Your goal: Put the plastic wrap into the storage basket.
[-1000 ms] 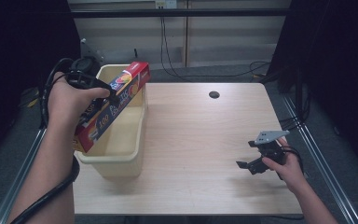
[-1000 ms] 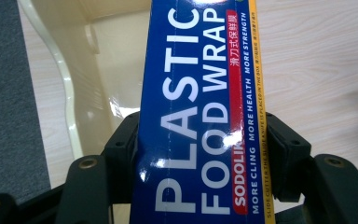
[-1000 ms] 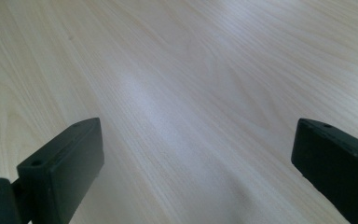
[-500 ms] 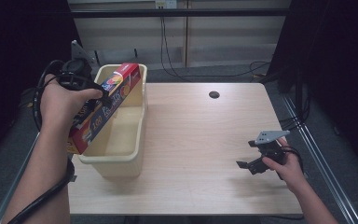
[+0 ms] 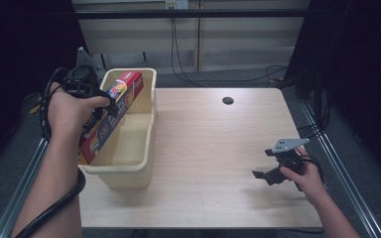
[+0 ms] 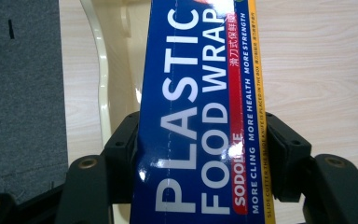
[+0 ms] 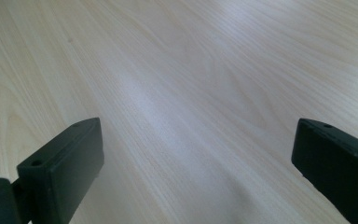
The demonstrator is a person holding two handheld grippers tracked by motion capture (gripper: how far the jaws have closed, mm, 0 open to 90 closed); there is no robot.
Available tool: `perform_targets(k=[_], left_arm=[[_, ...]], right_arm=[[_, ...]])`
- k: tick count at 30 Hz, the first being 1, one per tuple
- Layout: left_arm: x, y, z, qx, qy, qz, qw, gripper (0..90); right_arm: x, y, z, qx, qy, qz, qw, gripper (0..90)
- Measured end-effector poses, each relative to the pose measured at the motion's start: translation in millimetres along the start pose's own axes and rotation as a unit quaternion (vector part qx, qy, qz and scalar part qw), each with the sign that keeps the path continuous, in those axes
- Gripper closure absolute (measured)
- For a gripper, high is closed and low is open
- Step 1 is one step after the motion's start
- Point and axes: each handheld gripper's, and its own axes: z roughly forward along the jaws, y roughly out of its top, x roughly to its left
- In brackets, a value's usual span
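Note:
A long blue and red box of plastic food wrap (image 5: pixel 110 116) hangs tilted over the cream plastic tub (image 5: pixel 144 163) at the table's left. Its far end is higher, its near end lower, over the tub's left rim. My left gripper (image 5: pixel 98 113) is shut on the box about midway along. In the left gripper view both black jaws press the sides of the box (image 6: pixel 200 116), with the tub's rim (image 6: pixel 100 79) below. My right gripper (image 5: pixel 264 173) rests low over the bare wood at the right, jaws open with nothing between them (image 7: pixel 193 154).
The light wood table (image 5: pixel 213 148) has a round cable hole (image 5: pixel 227 100) near its far edge. Metal rails (image 5: pixel 342 168) run along both sides, with dark curtains beyond. Cables lie on the floor behind the table.
My left hand has carried the food wrap box a little toward the far left over the tub. The right gripper has not moved.

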Motion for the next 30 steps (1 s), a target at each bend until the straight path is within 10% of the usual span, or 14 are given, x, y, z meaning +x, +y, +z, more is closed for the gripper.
perform_targets(k=[30], left_arm=[[7.1,-10.9,29.4,0.023,-0.009,-0.037,0.9990,40.1]], right_arm=[[-0.3,-0.3,-0.2,0.000,0.001,-0.002,1.0000,2.2]])
